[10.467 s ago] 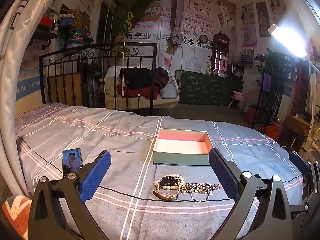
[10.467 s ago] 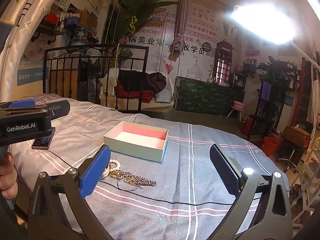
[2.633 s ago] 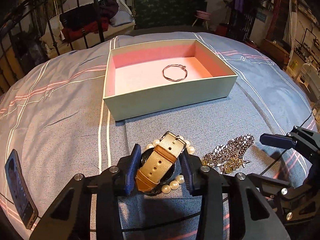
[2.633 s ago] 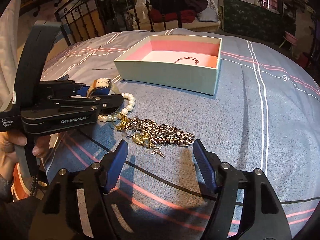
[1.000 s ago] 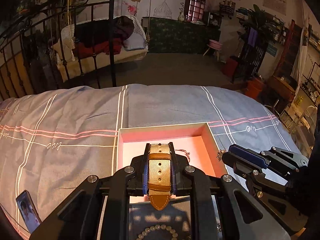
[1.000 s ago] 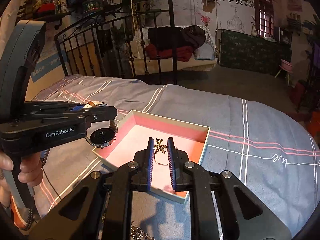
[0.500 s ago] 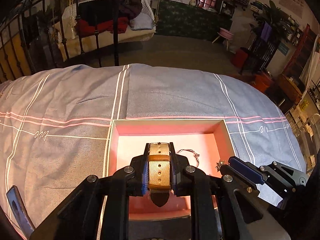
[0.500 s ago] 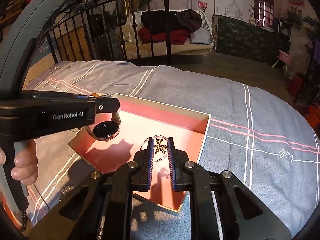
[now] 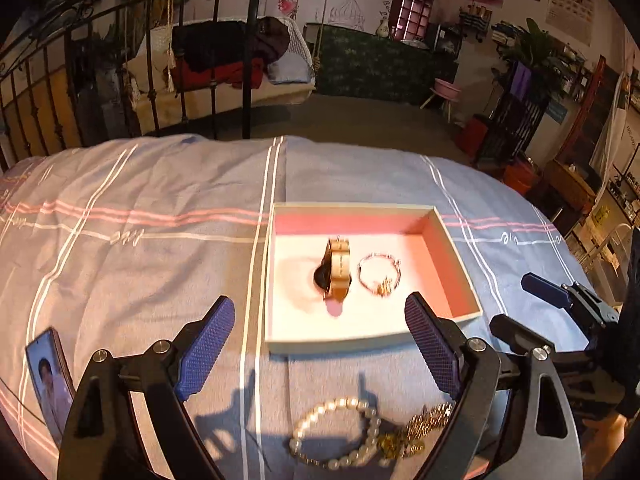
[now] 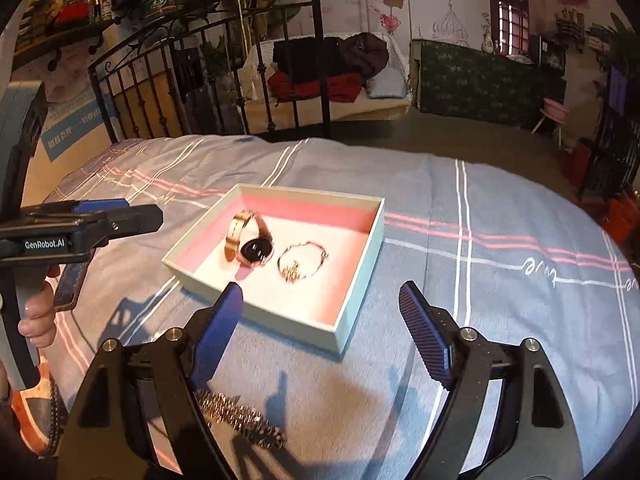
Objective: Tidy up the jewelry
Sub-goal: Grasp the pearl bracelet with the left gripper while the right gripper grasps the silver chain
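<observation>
My gripper fingers (image 9: 206,346) wear blue knurled rubbery pads. The box (image 10: 352,312) looks like matt card, the watch (image 10: 256,250) glossy metal, the bedsheet (image 10: 480,216) soft woven cloth.

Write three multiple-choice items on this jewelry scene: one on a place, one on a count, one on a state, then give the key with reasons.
1. Where does the watch lie?
A. on the bedspread beside the phone
B. inside the box, left of the thin bracelet
C. between the fingers of the left gripper

2. How many pieces lie inside the box?
A. two
B. none
C. four

3. How do the right gripper's fingers stand?
A. shut on the chain
B. shut on nothing
C. spread apart, holding nothing

Key: 1 B, the watch rests on the pink floor next to the bracelet. 2 A, only watch and bracelet are inside; the pearl bracelet and chain lie on the bedspread. 3 C, its blue pads stand wide apart with only bedding and box between them.
</observation>
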{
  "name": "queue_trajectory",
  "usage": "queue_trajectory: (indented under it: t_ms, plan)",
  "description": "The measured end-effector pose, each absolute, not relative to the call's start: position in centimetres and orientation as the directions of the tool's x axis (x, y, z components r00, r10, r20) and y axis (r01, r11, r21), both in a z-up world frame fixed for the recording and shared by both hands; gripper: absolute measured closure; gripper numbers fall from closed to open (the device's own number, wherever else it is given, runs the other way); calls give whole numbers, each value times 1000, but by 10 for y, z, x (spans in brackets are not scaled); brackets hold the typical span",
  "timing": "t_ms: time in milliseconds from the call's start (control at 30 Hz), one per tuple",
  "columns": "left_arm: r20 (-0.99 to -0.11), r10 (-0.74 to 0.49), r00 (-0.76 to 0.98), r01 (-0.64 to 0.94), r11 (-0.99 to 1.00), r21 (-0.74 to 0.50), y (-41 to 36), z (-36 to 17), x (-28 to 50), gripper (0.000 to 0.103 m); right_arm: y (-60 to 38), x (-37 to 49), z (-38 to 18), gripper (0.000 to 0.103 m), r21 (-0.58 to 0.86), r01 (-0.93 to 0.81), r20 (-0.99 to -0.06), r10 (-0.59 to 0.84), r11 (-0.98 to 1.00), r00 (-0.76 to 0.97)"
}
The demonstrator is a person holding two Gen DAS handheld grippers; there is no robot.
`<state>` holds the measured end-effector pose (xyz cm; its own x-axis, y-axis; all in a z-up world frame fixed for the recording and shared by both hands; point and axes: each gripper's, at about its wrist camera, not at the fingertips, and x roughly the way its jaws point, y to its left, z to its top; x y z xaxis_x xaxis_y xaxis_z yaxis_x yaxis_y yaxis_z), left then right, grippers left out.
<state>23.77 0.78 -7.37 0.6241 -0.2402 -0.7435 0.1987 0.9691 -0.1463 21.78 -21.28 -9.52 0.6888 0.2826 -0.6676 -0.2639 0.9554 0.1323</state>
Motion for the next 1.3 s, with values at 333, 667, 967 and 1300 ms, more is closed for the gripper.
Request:
queue_trajectory:
  t_ms: [333, 667, 967, 1300]
  plan:
    - [-863, -198, 465, 174, 976, -131, 14, -154, 193, 19, -204, 156, -152, 45, 233, -277, -753, 353, 932, 556]
    - [-862, -187, 470, 159, 979, -126, 17, -155, 194, 27, -202, 152, -155, 46, 246, -287, -754, 368, 926, 544]
    - [-877, -130, 463, 243, 970, -15, -5, -167, 213, 32, -196, 155, -159, 46, 249, -289, -760, 372, 924, 533]
    - [-847, -173, 502, 306, 952, -13, -21, -164, 208, 75, -173, 156, -163, 69, 115, -354, -793, 300, 928, 530]
